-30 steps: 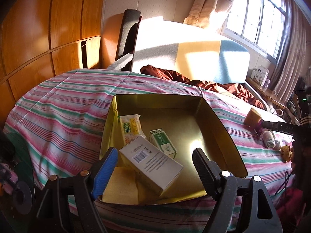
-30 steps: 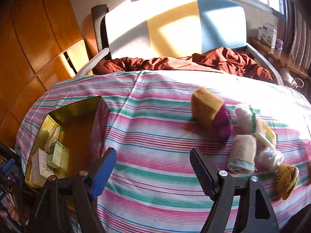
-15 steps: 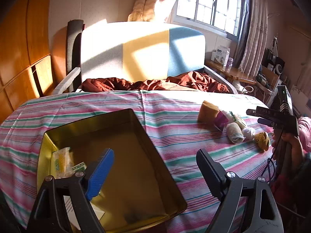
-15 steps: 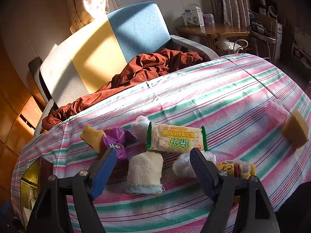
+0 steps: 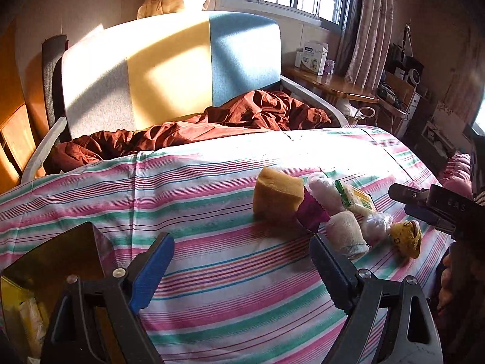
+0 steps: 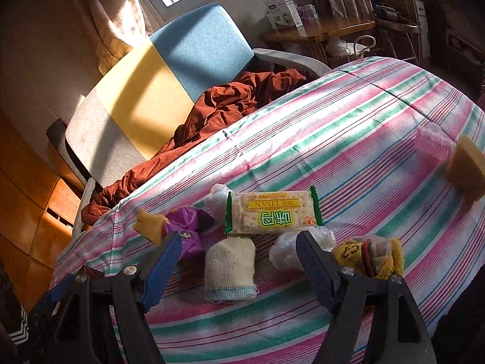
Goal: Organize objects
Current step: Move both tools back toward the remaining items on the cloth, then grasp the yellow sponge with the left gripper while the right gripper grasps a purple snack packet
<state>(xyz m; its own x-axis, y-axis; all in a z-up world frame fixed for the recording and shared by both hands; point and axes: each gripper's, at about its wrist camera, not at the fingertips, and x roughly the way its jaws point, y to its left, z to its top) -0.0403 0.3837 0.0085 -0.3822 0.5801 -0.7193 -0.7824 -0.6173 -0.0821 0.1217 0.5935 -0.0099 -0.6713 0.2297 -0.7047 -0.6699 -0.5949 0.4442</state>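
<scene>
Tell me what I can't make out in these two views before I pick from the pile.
- Gold tin, left wrist view: contents cut off by the frame edge and the left tongs.
- Clear wrapped bundle, right wrist view: partly behind a finger of the right tongs; contents unreadable.
- Purple packet, right wrist view: label too small, partly covered by the blue finger.
- Second sponge, right wrist view: cut off by the edge.

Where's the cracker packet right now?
Right wrist view, centre: the cracker packet lies on the striped cloth, just beyond the rolled white sock, purple wrapper to its left.
</scene>
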